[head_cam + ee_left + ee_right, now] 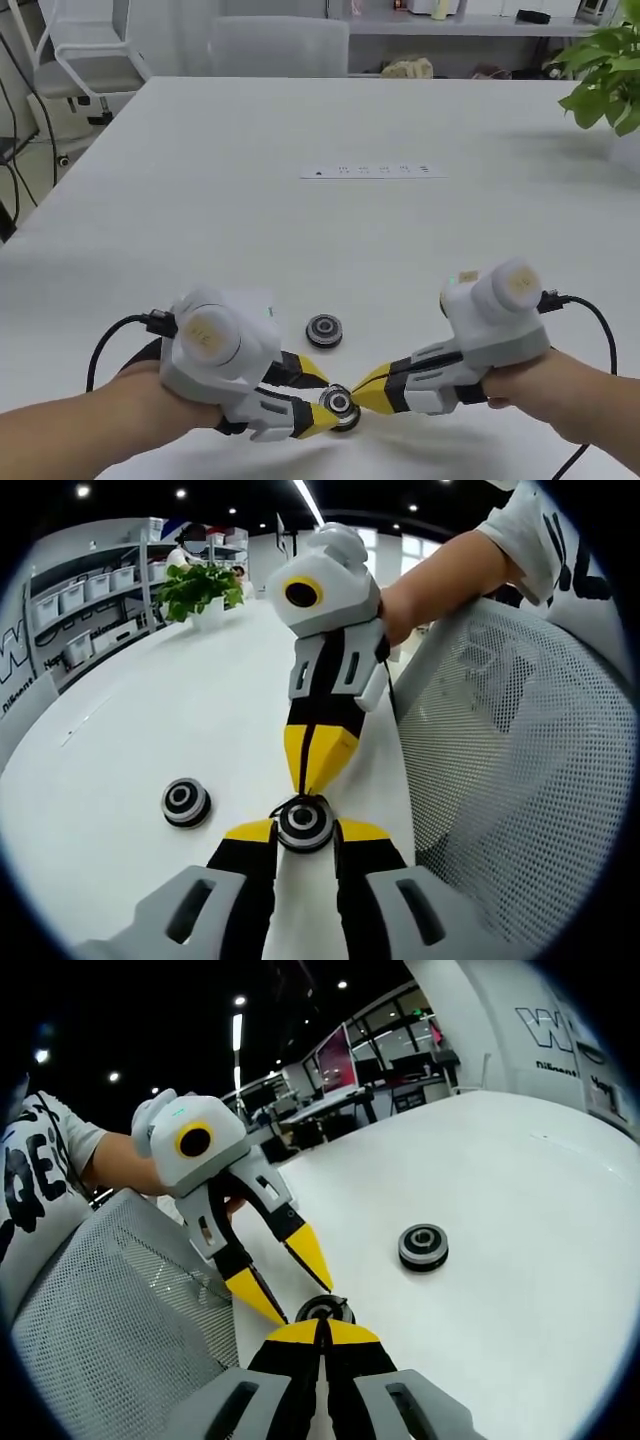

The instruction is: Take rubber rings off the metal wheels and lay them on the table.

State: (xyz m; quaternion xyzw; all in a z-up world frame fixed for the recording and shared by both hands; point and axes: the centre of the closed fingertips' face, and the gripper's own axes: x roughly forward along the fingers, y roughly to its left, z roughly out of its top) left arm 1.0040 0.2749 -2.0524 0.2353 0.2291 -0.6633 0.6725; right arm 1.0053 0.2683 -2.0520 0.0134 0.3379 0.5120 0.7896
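A small metal wheel (340, 404) with a black rubber ring sits near the table's front edge, and my left gripper (328, 400) is shut on it, one yellow finger on each side. In the left gripper view the wheel (305, 822) rests between my left gripper's (306, 830) tips. My right gripper (308, 785) comes in from the opposite side, jaws together, pinching the rubber ring (283, 807) at the wheel's rim. From the right gripper view, my right gripper (322, 1328) touches the wheel (323, 1310). A second wheel (324, 329) with its ring on lies flat just beyond.
The white table (300, 240) stretches away with a thin printed paper strip (372, 170) at mid-depth. A green plant (605, 80) stands at the far right edge. A mesh chair back (520, 760) is close behind the front edge; more chairs stand at the far side.
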